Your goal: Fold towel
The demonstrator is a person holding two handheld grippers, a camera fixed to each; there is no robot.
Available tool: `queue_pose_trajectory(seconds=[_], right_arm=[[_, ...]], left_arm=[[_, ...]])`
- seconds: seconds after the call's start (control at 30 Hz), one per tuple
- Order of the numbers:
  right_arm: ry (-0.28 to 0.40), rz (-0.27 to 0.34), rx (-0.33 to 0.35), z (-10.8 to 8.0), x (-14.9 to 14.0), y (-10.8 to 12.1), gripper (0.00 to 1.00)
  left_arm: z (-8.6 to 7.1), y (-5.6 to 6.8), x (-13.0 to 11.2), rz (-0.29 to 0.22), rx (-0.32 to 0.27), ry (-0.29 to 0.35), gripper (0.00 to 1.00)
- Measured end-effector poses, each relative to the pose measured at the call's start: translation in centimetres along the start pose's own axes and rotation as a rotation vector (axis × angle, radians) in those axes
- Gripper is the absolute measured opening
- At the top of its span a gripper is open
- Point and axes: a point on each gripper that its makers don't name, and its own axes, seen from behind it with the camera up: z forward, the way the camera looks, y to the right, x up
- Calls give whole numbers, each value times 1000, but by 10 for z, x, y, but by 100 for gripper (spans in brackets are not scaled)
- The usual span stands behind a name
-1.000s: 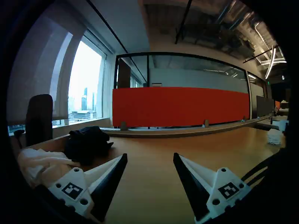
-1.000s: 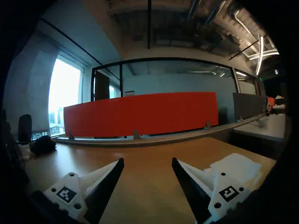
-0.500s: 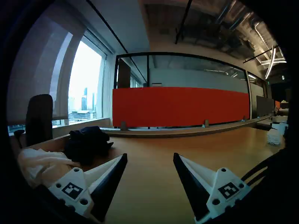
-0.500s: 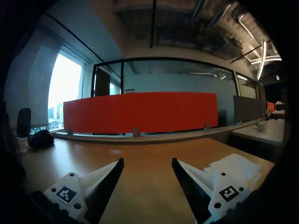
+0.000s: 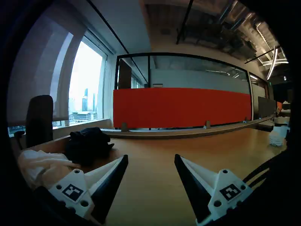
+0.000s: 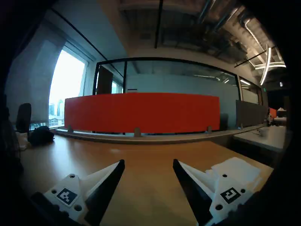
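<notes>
Held low over the wooden table, left gripper and right gripper alike spread wide and empty, likely readied for the crumpled towel at eight o'clock in the left gripper view, with folded stack parked at four o'clock in the right gripper view.

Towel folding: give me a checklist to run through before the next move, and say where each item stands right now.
1. The left gripper is open and empty: ok.
2. The right gripper is open and empty: ok.
3. The crumpled white towel is in sight, beside the left gripper: ok.
4. That towel lies flat on the table: not ok, it is bunched up.
5. The dark cloth pile is apart from the towel: cannot tell, they overlap in this view.
6. The folded white stack sits off to the side, by the table's right edge: ok.
</notes>
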Motion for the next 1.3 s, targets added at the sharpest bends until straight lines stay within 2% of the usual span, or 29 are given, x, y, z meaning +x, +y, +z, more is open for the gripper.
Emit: queue_pose_trajectory(seconds=[1.3], right_arm=[[-2, 1, 0, 1, -2, 1, 100]], left_arm=[[0, 0, 3, 0, 0, -1, 91]])
